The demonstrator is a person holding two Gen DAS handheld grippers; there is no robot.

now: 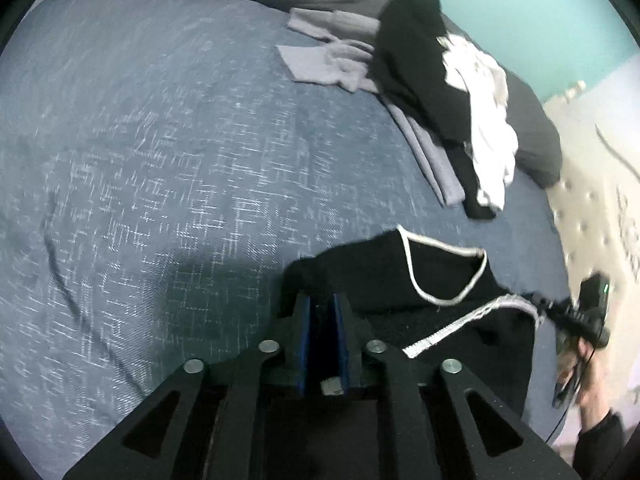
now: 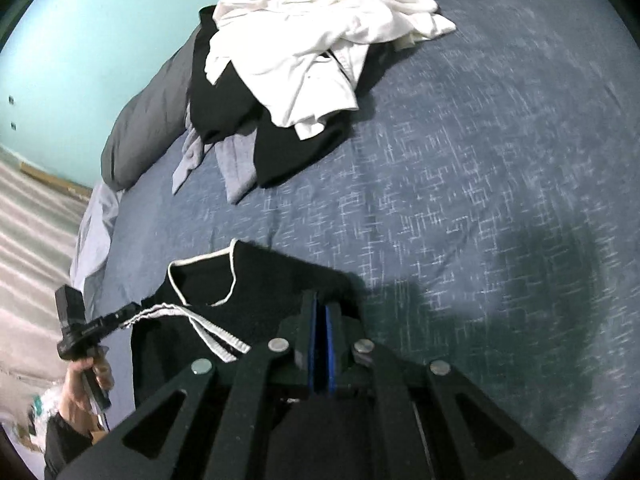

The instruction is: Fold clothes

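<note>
On the blue crosshatch-woven bedspread [image 1: 160, 160], near edge: one black knitted garment with white cord trim and a white zip [image 1: 420, 276], partly spread, held between both tongs.

Left tongs [image 1: 323, 308]: blue-padded jaws stand a narrow way apart with black fabric between them; whether the pads press on the cloth cannot be told from this view. Their own view shows the garment running from the tips off to the right, towards the other tongs.

Right tongs [image 2: 320, 312]: clenched, pads nearly together, apparently pinching a black edge of the same garment, which runs off to the left in their view.

Further items: heap of unfolded clothes, a white shirt [image 2: 304, 40] over black cloth [image 2: 296, 148], well beyond the garment; grey folded pieces [image 1: 320, 64] beside it.

Step, by judgement: laying the garment flat at the start of its fold. Next move calls for both edges lowered evenly and taut, with zip and cord kept inside the outline.
</note>
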